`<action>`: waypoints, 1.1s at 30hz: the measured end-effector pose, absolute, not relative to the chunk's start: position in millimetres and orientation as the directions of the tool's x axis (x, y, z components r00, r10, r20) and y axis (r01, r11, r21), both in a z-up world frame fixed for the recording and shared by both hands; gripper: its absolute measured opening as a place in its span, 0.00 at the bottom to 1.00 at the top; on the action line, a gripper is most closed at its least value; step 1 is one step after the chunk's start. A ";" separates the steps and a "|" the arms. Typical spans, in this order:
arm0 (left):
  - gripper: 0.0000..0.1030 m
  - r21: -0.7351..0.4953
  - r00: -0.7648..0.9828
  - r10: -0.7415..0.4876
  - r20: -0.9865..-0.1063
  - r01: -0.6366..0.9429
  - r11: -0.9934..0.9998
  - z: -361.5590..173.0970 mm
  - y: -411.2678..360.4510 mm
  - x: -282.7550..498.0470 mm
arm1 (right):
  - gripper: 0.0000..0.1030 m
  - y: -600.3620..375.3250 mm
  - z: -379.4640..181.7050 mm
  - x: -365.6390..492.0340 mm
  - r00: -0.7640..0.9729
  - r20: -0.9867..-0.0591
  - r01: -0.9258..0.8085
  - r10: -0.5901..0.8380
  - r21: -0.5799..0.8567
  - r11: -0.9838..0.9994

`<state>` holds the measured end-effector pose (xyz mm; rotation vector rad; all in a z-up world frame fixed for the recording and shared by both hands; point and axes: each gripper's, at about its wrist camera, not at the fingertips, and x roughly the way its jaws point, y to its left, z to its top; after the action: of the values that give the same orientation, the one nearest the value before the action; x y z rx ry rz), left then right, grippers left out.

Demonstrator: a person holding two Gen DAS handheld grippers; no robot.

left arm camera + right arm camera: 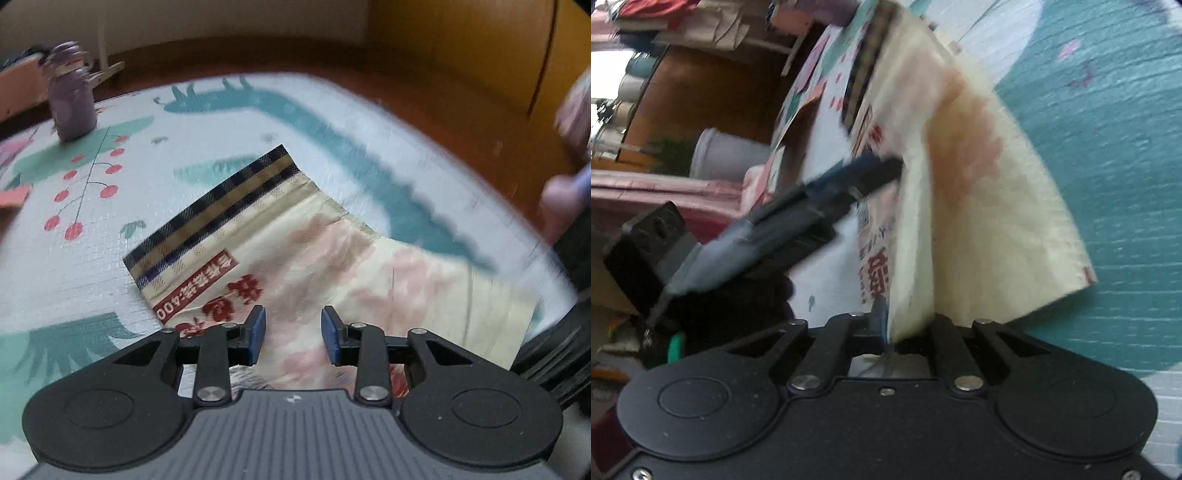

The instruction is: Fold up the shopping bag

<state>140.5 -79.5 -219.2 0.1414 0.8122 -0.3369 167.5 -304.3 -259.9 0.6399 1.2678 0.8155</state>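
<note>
One shopping bag [332, 258] lies flat, plaid end farthest.

You are looking over the left gripper [293, 334], matt black plastic with brushed metal pivot pins and smooth blue pads [257, 334]. Ahead of it the shopping bag [332, 258] is showing as thin crinkled plastic film, faintly glossy. Under it the play mat [74, 266] is reading as embossed foam with a fine grid texture. The right gripper [888, 332] is looking equally matt, dust-speckled.
</note>
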 end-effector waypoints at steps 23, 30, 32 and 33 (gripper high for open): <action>0.33 0.010 0.659 -0.210 -0.722 0.314 0.949 -238.2 -116.9 182.1 | 0.19 -285.5 -216.9 145.6 0.433 -0.765 -0.668 0.477 0.083 0.739; 0.35 0.069 0.682 -0.177 -0.710 0.317 0.946 -240.3 -108.3 232.4 | 0.19 -274.4 -216.3 140.8 0.439 -0.750 -0.667 0.494 0.096 0.739; 0.35 0.031 0.672 -0.190 -0.715 0.303 0.953 -240.0 -89.2 235.8 | 0.19 -269.3 -217.5 141.5 0.439 -0.747 -0.665 0.500 0.104 0.740; 0.35 0.028 0.666 -0.196 -0.720 0.310 0.950 -238.6 -81.7 236.7 | 0.19 -267.7 -218.6 142.8 0.438 -0.746 -0.664 0.502 0.107 0.740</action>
<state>236.7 -81.7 -238.6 0.1535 0.7931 -0.2869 142.8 -267.7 -218.6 -0.2142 0.8477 0.7315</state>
